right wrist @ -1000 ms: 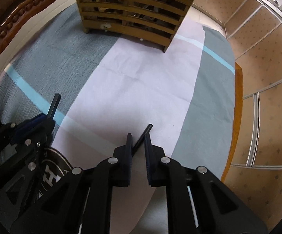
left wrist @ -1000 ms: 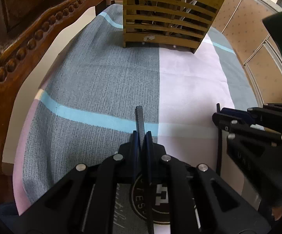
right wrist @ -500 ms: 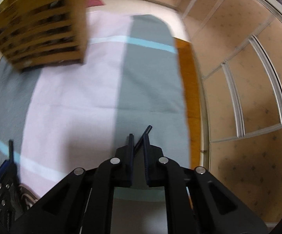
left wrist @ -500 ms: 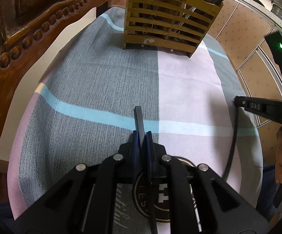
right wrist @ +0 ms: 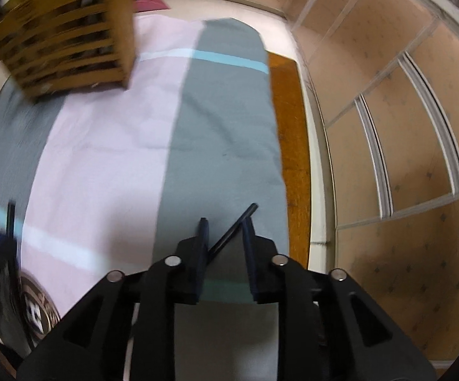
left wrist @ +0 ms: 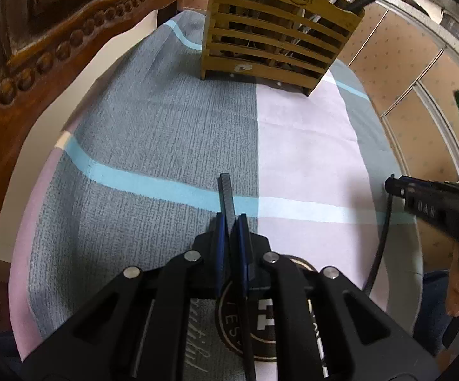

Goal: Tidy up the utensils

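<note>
A black chopstick (left wrist: 226, 195) sits pinched in my left gripper (left wrist: 231, 222), jaws pressed tight on it, its squared end poking forward above the blue stripe of the tablecloth (left wrist: 166, 133). A second chopstick (right wrist: 232, 230) lies slantwise across my right gripper (right wrist: 224, 228); those jaws stand parted with cloth showing between them, the stick leaning from the left finger up past the right one, though I cannot tell whether it is held. The slatted wooden utensil holder (left wrist: 277, 28) stands upright at the table's far end, well apart from both grippers, dark handles rising from it. A carved wooden chair (left wrist: 39, 47) flanks the table on the left.
</note>
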Demonstrator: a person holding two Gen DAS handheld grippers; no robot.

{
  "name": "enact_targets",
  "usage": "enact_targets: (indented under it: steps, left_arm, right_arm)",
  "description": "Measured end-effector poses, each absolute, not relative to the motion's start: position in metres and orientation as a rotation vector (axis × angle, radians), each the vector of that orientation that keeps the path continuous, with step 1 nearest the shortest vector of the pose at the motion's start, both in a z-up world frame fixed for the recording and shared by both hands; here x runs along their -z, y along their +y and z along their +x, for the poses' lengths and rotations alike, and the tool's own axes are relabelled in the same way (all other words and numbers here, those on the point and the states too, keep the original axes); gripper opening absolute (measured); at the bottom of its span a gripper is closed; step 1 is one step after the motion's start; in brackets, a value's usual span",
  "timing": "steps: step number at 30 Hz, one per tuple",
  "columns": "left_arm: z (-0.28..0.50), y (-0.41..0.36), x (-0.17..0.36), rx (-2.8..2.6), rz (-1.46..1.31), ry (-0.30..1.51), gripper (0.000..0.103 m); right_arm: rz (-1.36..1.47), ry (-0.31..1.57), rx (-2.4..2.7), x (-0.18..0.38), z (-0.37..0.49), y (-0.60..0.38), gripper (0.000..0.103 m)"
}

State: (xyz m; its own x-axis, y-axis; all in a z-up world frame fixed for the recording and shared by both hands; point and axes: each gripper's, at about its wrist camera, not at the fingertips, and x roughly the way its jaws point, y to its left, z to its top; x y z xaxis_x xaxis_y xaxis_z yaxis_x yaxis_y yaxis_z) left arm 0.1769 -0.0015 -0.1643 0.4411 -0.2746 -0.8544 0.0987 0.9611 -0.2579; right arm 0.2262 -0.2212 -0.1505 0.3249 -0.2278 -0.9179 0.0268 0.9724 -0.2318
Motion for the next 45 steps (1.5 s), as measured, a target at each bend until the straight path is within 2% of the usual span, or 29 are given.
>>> enact_targets:
  steps: [3, 5, 7, 11, 15, 18, 22, 27, 28, 32, 36, 37, 39, 40, 42, 43, 45]
  left_arm:
    - [0.177, 0.000, 0.164, 0.246, -0.182, 1.090, 0.009]
    - [0.177, 0.001, 0.164, 0.252, -0.186, 1.093, 0.010]
    - [0.178, 0.003, 0.164, 0.258, -0.201, 1.099, 0.009]
    - [0.179, 0.003, 0.165, 0.259, -0.212, 1.103, 0.009]
    - [0.179, -0.002, 0.165, 0.246, -0.178, 1.099, 0.009]
    - [0.182, -0.005, 0.165, 0.241, -0.165, 1.103, 0.009]
    - [0.185, -0.007, 0.164, 0.237, -0.158, 1.107, 0.009]
    - [0.186, -0.007, 0.165, 0.245, -0.161, 1.107, 0.009]
    - [0.187, -0.006, 0.165, 0.248, -0.166, 1.107, 0.009]
    - [0.188, -0.003, 0.166, 0.260, -0.180, 1.108, 0.009]
    - [0.191, 0.002, 0.168, 0.278, -0.217, 1.122, 0.010]
    - [0.192, 0.003, 0.169, 0.284, -0.235, 1.129, 0.009]
    - [0.197, 0.008, 0.170, 0.302, -0.276, 1.153, 0.009]
    - [0.199, 0.009, 0.171, 0.309, -0.285, 1.164, 0.010]
    - [0.204, 0.011, 0.172, 0.318, -0.294, 1.181, 0.010]
    - [0.206, 0.011, 0.172, 0.323, -0.290, 1.192, 0.010]
    - [0.211, 0.008, 0.171, 0.323, -0.271, 1.209, 0.010]
  right_arm:
    - [-0.330, 1.192, 0.065, 0.143, 0.214, -0.209, 0.028]
    - [-0.416, 1.164, -0.024, 0.139, 0.203, -0.197, 0.037]
    - [-0.530, 1.133, -0.113, 0.138, 0.188, -0.183, 0.041]
    - [-0.687, 1.122, -0.162, 0.148, 0.172, -0.174, 0.041]
    - [-0.450, 1.205, -0.070, 0.143, 0.188, -0.208, 0.042]
    - [-0.113, 1.304, -0.005, 0.143, 0.207, -0.251, 0.042]
    - [0.147, 1.408, 0.070, 0.157, 0.233, -0.279, 0.041]
    - [0.135, 1.430, 0.136, 0.157, 0.251, -0.274, 0.025]
    - [0.120, 1.429, 0.108, 0.156, 0.256, -0.268, 0.014]
    - [0.029, 1.435, -0.019, 0.149, 0.258, -0.237, 0.012]
    - [-0.325, 1.344, -0.175, 0.134, 0.241, -0.184, 0.011]
    - [-0.384, 1.332, -0.190, 0.133, 0.237, -0.176, 0.004]
    - [-0.395, 1.332, -0.216, 0.129, 0.234, -0.171, 0.004]
    - [-0.373, 1.332, -0.217, 0.126, 0.235, -0.173, 0.005]
    - [-0.322, 1.333, -0.205, 0.123, 0.237, -0.174, 0.016]
    - [-0.276, 1.335, -0.201, 0.123, 0.236, -0.180, 0.026]
    - [-0.212, 1.348, -0.192, 0.122, 0.237, -0.188, 0.028]
